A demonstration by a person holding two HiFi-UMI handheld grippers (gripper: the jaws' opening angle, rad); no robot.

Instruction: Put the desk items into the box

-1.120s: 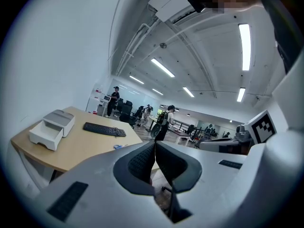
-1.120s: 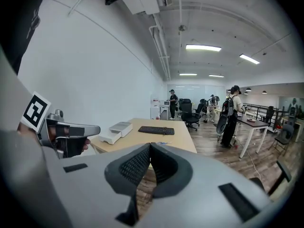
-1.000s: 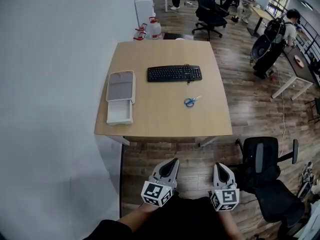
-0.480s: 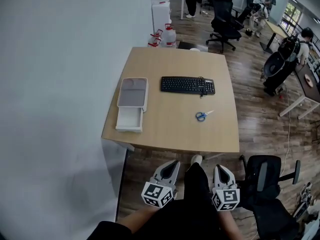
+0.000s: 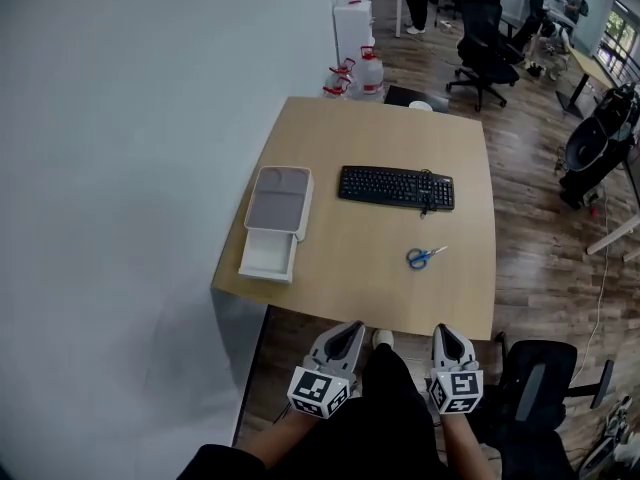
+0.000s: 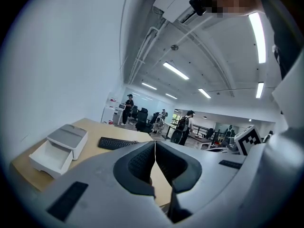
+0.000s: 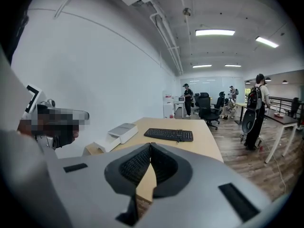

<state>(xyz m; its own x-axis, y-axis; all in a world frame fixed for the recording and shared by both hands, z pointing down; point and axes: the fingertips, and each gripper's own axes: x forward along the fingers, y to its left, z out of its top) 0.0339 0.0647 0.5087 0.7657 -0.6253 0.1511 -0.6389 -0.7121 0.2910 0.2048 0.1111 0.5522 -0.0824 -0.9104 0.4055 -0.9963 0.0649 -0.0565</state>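
A wooden desk [image 5: 350, 268] carries a black keyboard [image 5: 396, 187], blue-handled scissors [image 5: 424, 257] and a white box [image 5: 269, 255] with its grey lid [image 5: 279, 198] resting across the far end. The keyboard [image 6: 116, 143] and box [image 6: 51, 156] also show in the left gripper view, and the keyboard [image 7: 169, 135] and box [image 7: 105, 145] in the right gripper view. My left gripper [image 5: 353, 326] and right gripper [image 5: 441, 329] are held close to my body, short of the desk's near edge. Both are shut with nothing between the jaws.
A grey wall [image 5: 130, 168] runs along the desk's left side. A black office chair [image 5: 540, 393] stands at my right on the wooden floor. Water jugs [image 5: 358, 71] sit beyond the far end of the desk; more chairs, desks and people are farther back.
The desk has come nearer and slid down and to the right in the head view as I walk toward it. Both grippers keep their place by my body and stay shut.
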